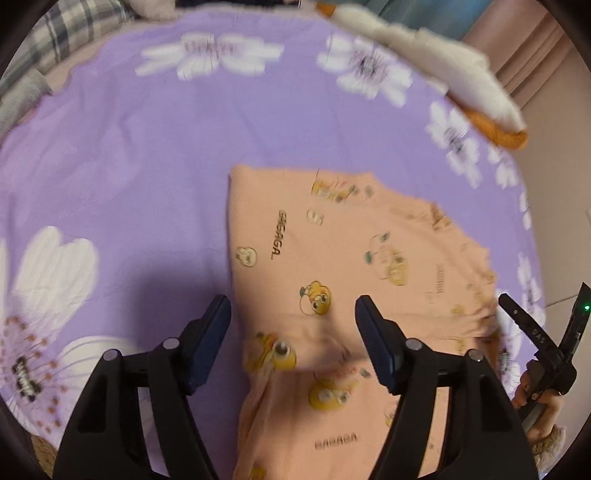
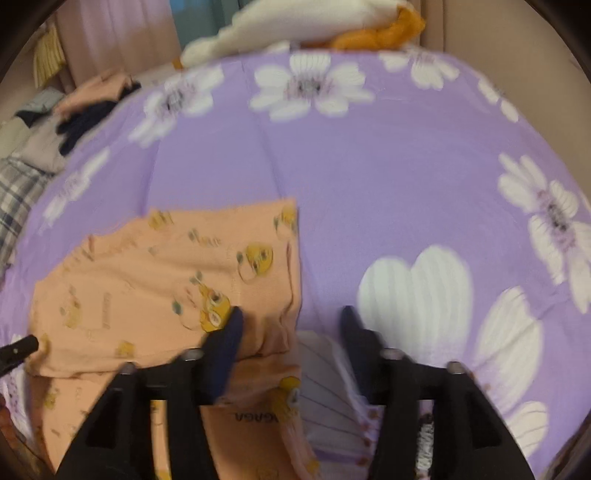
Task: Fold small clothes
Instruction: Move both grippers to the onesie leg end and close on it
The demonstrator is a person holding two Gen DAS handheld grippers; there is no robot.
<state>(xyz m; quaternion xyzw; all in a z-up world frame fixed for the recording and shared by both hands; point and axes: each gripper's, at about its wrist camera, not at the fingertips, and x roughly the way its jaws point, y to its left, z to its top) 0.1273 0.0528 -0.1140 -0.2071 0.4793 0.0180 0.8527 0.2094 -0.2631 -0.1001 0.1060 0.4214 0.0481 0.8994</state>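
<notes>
Peach cotton with yellow cartoon chicks: that is the shirt we are folding, lying on a purple sheet printed with large white flowers. It sits near the sheet's near edge, its far part already doubled over into a flat panel while a looser part trails toward us. Our left gripper hangs over the shirt's near left side with its fingers spread wide, pinching nothing; one finger is over bare sheet, the other over the cloth. Our right gripper is also spread and empty, straddling the shirt's right edge, one finger above the fabric and the other above the sheet. Both views are blurred, so we cannot tell whether any fingertip touches the cloth. A white and orange plush toy lies at the sheet's far edge, and a heap of other clothes sits at its far left corner, both well apart from the shirt. We judge the main risk to be a careless pinch: closing on the sheet along with the shirt would drag the bedding and pull the fold askew. Gripping only the top layer could peel the finished fold open, and uneven lifting by the two grippers would leave a crooked crease.
</notes>
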